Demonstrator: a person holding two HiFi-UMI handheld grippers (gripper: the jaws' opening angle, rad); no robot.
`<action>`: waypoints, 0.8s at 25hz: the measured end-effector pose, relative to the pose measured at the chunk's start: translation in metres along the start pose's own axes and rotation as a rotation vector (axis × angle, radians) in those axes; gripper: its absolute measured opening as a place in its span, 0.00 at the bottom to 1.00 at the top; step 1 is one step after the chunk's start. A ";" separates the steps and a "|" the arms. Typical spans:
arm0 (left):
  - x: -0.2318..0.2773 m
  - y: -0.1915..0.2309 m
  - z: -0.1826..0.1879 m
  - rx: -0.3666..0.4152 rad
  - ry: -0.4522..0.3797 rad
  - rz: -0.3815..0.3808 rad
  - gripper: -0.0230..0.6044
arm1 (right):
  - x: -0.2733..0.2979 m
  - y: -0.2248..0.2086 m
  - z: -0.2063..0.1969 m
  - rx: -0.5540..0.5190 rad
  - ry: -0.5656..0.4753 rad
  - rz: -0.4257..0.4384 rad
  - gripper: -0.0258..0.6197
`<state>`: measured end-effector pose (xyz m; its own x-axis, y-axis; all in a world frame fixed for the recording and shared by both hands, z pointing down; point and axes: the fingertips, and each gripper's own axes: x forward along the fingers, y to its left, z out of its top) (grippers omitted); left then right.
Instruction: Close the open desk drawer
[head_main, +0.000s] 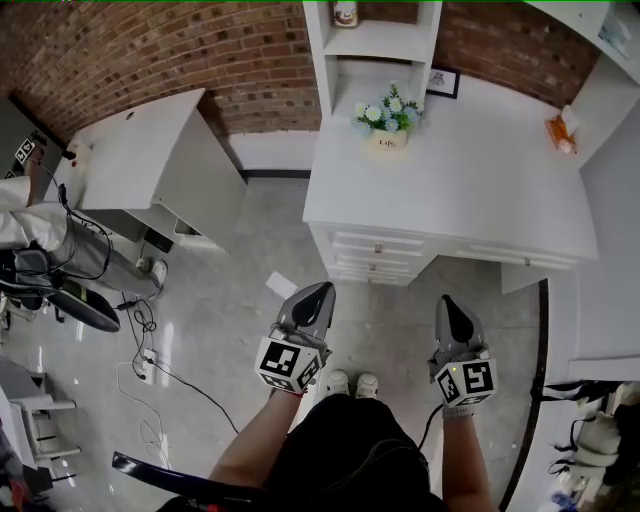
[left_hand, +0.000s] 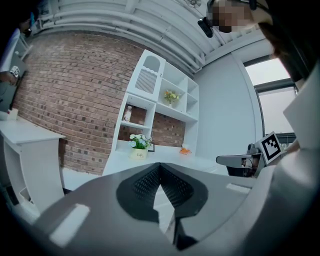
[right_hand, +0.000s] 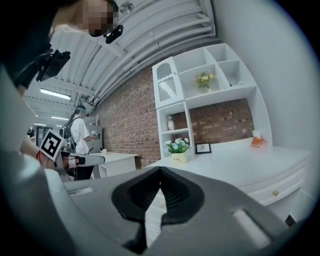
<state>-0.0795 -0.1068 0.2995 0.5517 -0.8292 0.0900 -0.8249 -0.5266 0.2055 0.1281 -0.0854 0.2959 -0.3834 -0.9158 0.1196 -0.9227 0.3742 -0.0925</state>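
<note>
A white desk (head_main: 470, 180) stands in front of me. Under its left part, a stack of drawers (head_main: 372, 258) juts out from the desk front in steps; a wide drawer (head_main: 520, 257) sits to its right. My left gripper (head_main: 325, 288) is shut and empty, held over the floor just short of the drawer stack. My right gripper (head_main: 445, 300) is also shut and empty, below the gap beside the stack. In the left gripper view the jaws (left_hand: 160, 167) meet at their tips. The right gripper view shows shut jaws (right_hand: 160, 172) and a drawer front (right_hand: 272, 187) with a knob.
A flower pot (head_main: 388, 120), a picture frame (head_main: 443, 82) and an orange item (head_main: 560, 130) sit on the desk. A second white desk (head_main: 140, 150) stands at left, a person (head_main: 30, 215) beside it. Cables (head_main: 150, 370) and a paper scrap (head_main: 281, 285) lie on the floor.
</note>
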 end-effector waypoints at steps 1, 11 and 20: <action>-0.001 -0.002 0.004 0.000 -0.002 -0.001 0.04 | -0.001 -0.001 0.005 -0.002 -0.002 0.001 0.04; -0.007 -0.009 0.042 0.000 -0.034 -0.012 0.04 | -0.006 0.003 0.043 -0.013 -0.034 -0.003 0.04; -0.011 -0.013 0.059 -0.007 -0.041 -0.015 0.04 | -0.009 0.005 0.070 -0.017 -0.064 0.015 0.04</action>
<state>-0.0824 -0.1019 0.2384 0.5587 -0.8280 0.0472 -0.8154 -0.5380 0.2138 0.1298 -0.0858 0.2248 -0.3943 -0.9174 0.0546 -0.9177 0.3899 -0.0766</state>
